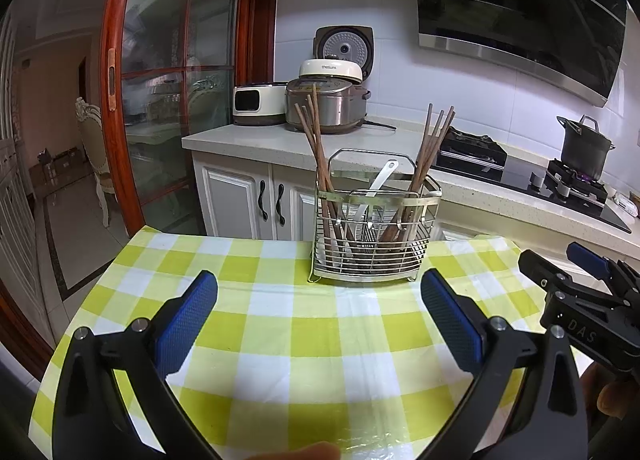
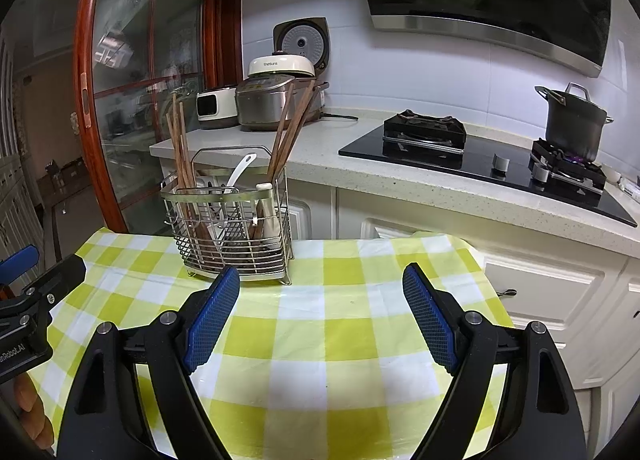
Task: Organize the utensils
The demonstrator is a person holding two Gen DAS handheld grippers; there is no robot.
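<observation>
Tablecloth (image 1: 280, 324) yellow-green/white check; fingers (image 1: 188, 324) blue; chopsticks (image 1: 316, 148) brown; caddy (image 1: 372, 256) silver.

Left gripper (image 1: 319, 312), right gripper (image 2: 321, 310): black frames, blue textured fingers (image 1: 188, 324), silver screws, white lettering.

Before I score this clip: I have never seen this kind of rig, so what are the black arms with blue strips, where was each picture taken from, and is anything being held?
There is no robot. A person holds a hand tool with two fingers in each hand, and a camera on each tool looks forward along them.

The left wrist view shows the left gripper, its blue-padded fingers spread wide with nothing between them. The right wrist view shows the right gripper, likewise open and empty.

Both look across a table with a yellow-checked cloth. On it stands a wire utensil caddy holding wooden chopsticks in two bunches and a white spoon. Behind is a kitchen counter with rice cookers and a pot on a lit burner.
</observation>
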